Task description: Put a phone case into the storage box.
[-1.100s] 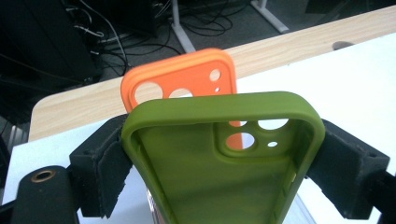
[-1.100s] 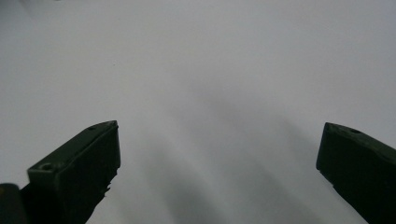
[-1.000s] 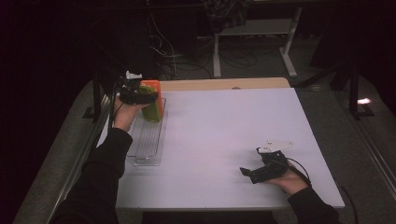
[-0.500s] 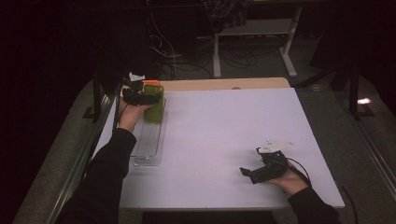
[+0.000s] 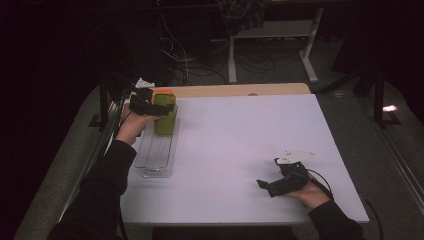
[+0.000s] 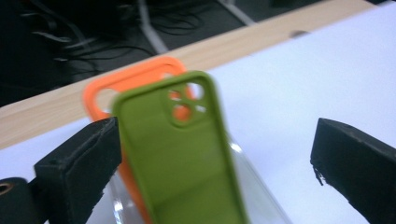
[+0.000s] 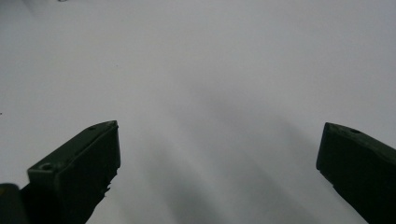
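A: Tongs first. Your left tongs (image 6: 215,154) have just been opening and their jaws now stand wide apart, with the green phone case (image 6: 182,154) between them but the pads off it, gap on both sides.

B: And the right ones?

A: Your right tongs (image 7: 219,158) are spread wide too, nothing between the jaws, just bare white counter (image 7: 210,70) under them. In the high view they (image 5: 267,185) sit at the near right part of the counter, well apart from the cases.

B: Where's the green case exactly?

A: Standing upright, tilted a bit, at the far end of the clear tray (image 5: 159,155) on the counter's left side. High view has it (image 5: 165,117) right by your left tongs (image 5: 150,106). Camera cutout is at the top.

B: Anything behind it?

A: An orange phone case (image 6: 135,81), just behind the green one and overlapping it. Can't tell if they touch. Wooden edge strip (image 5: 240,90) runs along the far side of the counter.
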Motion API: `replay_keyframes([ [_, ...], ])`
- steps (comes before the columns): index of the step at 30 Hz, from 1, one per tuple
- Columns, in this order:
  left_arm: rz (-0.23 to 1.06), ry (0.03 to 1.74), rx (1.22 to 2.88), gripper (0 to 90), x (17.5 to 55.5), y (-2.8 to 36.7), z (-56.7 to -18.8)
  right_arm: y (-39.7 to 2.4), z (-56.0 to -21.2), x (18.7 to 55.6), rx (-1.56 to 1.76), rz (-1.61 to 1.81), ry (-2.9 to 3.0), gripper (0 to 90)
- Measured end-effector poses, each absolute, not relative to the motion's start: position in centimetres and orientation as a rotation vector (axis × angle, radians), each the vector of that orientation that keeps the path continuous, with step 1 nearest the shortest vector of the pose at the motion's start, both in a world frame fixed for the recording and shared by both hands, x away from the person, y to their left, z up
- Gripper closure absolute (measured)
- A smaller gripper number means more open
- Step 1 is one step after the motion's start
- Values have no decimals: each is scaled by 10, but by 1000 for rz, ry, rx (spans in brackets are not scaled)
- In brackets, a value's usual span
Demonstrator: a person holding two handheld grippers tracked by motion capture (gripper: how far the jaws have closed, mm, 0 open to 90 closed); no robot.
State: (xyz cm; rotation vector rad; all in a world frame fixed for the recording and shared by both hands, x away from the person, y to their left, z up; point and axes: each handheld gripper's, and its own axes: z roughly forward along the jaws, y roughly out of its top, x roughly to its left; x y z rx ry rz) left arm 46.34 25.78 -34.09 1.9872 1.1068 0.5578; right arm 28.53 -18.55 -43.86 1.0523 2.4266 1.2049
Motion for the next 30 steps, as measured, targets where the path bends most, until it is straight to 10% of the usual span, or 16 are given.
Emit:
replay_keyframes([
  [30, 306, 713, 2093, 0, 338, 245, -371, -189, -419, 284, 1027, 1273, 2396, 0],
])
